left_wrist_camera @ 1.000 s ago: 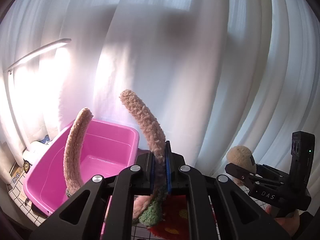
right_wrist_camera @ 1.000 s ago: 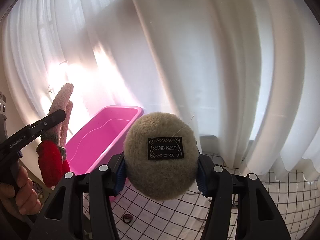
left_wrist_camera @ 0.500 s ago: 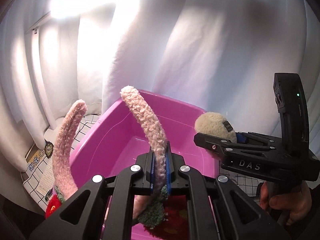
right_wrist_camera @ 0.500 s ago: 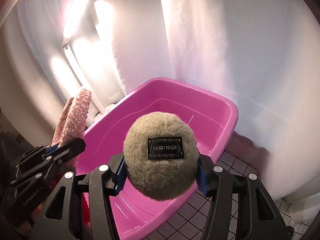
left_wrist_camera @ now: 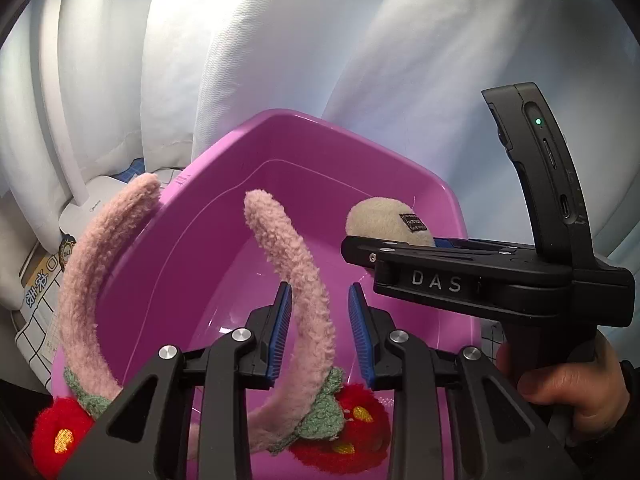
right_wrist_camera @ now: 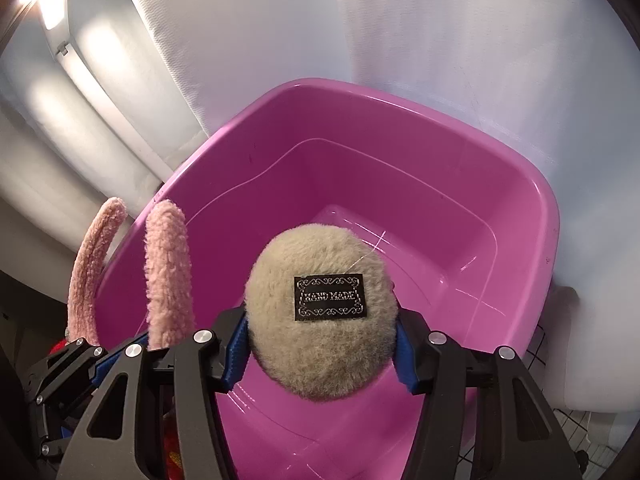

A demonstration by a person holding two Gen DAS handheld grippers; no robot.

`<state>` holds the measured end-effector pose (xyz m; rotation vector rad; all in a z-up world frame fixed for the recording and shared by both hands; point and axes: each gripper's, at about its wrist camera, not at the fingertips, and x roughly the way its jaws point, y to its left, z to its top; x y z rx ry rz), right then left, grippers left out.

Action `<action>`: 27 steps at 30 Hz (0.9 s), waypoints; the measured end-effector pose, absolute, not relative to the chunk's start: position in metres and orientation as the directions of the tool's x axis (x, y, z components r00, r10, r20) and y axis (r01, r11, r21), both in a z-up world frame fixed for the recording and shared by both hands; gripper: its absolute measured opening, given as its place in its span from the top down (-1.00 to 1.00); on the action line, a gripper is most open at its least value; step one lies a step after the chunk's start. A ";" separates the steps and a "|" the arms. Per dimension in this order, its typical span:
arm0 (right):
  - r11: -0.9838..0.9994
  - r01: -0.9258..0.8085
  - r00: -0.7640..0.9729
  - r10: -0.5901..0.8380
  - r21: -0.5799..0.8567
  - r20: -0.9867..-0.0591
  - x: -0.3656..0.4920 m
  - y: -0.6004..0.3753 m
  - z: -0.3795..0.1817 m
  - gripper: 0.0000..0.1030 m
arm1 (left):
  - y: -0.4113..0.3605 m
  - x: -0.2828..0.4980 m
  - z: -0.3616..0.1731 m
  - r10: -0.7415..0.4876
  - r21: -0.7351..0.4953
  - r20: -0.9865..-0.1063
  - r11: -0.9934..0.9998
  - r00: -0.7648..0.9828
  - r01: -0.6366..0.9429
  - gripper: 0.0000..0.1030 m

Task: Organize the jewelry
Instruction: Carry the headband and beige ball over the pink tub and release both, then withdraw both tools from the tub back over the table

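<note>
Headband [left_wrist_camera: 304, 292] sat between my spread left tongs [left_wrist_camera: 320, 316] over the pink tub [right_wrist_camera: 532, 208], right tongs [right_wrist_camera: 320, 356] pinching the pom-pom [right_wrist_camera: 320, 320]; I judged lowering before release best.

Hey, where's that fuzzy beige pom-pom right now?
In the right wrist view, the beige pom-pom sits centre, clamped in the right gripper above the pink tub.
</note>
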<state>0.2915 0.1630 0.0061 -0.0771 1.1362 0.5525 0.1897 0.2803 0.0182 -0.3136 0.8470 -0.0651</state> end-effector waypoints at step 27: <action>0.886 -0.436 0.370 0.335 0.156 -0.866 0.277 0.154 0.018 -0.35 | 0.293 0.143 0.041 -0.004 -0.185 -0.717 0.965 0.698 -0.185 -0.84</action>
